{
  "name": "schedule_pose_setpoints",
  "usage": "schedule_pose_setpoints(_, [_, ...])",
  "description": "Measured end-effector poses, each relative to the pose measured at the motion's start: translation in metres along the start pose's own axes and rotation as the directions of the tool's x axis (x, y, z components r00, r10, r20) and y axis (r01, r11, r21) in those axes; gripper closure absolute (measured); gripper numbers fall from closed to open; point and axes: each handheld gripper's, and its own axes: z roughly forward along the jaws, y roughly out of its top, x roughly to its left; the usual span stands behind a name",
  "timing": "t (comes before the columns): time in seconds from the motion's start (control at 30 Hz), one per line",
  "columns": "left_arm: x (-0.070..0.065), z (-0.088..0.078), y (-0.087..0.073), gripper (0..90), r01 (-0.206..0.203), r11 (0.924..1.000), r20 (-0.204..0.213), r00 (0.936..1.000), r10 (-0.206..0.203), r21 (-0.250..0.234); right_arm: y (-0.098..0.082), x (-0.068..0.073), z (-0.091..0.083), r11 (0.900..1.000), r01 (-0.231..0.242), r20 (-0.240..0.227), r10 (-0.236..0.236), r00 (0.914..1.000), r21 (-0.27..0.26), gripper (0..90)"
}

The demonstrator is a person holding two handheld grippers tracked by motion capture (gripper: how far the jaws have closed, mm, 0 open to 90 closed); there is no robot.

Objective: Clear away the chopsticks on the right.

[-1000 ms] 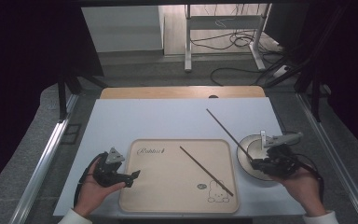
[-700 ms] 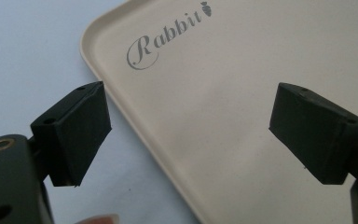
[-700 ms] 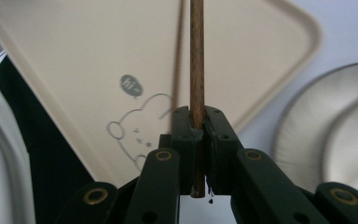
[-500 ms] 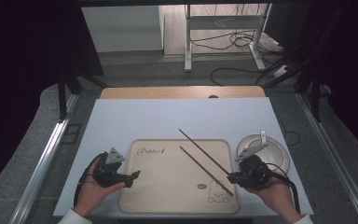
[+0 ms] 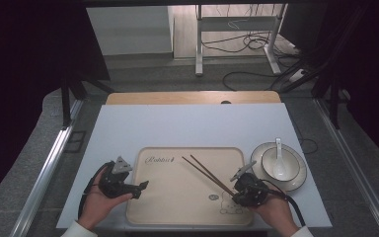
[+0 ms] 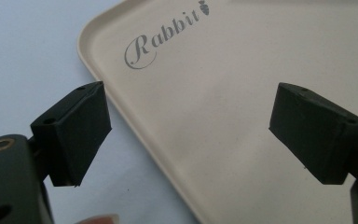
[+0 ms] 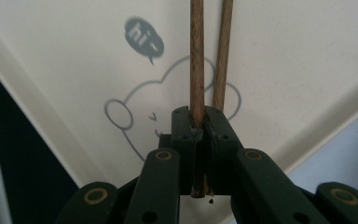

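Observation:
A beige tray (image 5: 177,197) marked "Rabbit" lies at the front of the white table. Two brown chopsticks (image 5: 205,170) slant side by side across it, their near ends at my right gripper (image 5: 238,193). In the right gripper view that gripper (image 7: 198,116) is shut on one chopstick (image 7: 196,56). The second chopstick (image 7: 223,56) runs just beside it over the tray's printed animal. My left gripper (image 5: 140,190) rests at the tray's left edge. In the left gripper view it (image 6: 191,126) stands open and holds nothing, its jaws straddling the tray rim (image 6: 102,88).
Right of the tray a white bowl (image 5: 279,168) with a white spoon (image 5: 278,155) in it sits on a dark-rimmed plate (image 5: 301,175). A wooden board (image 5: 192,97) lies along the table's far edge. The table's front edge runs just under both hands.
My right gripper has carried its chopstick left and down, from over the bowl onto the tray, beside the other chopstick. The left gripper has stayed put.

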Motion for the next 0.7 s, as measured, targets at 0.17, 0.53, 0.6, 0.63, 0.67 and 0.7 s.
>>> schedule_pose_setpoints(0.17, [0.000, 0.000, 0.000, 12.7, -0.001, 1.0000, 0.001, 1.0000, 0.001, 0.001, 0.000, 0.005, 0.004, 0.999, 0.027, 0.034, -0.028, 0.9990, 0.026, 82.8])
schedule_pose_setpoints(0.53, [0.000, 0.000, 0.000, 12.7, -0.005, 1.0000, 0.001, 1.0000, 0.005, 0.002, 0.027, 0.020, -0.017, 0.980, 0.125, 0.077, -0.114, 0.9905, -0.157, 55.6])
schedule_pose_setpoints(0.6, [-0.001, 0.000, 0.001, 12.7, -0.006, 1.0000, 0.001, 1.0000, 0.006, -0.001, 0.044, 0.021, -0.014, 0.971, 0.134, 0.055, -0.126, 0.9905, -0.198, 49.9])
schedule_pose_setpoints(0.63, [-0.001, 0.000, 0.001, 12.7, -0.006, 1.0000, 0.001, 1.0000, 0.006, -0.002, 0.052, 0.022, -0.011, 0.967, 0.133, 0.038, -0.128, 0.9910, -0.216, 49.5])
schedule_pose_setpoints(0.67, [-0.001, -0.001, 0.001, 12.7, -0.006, 1.0000, 0.001, 1.0000, 0.006, -0.003, 0.059, 0.022, -0.009, 0.967, 0.126, 0.023, -0.124, 0.9920, -0.224, 48.8])
schedule_pose_setpoints(0.7, [-0.001, -0.001, 0.001, 12.7, -0.006, 1.0000, 0.001, 1.0000, 0.006, -0.003, 0.070, 0.023, -0.003, 0.965, 0.131, 0.001, -0.134, 0.9909, -0.228, 48.6])
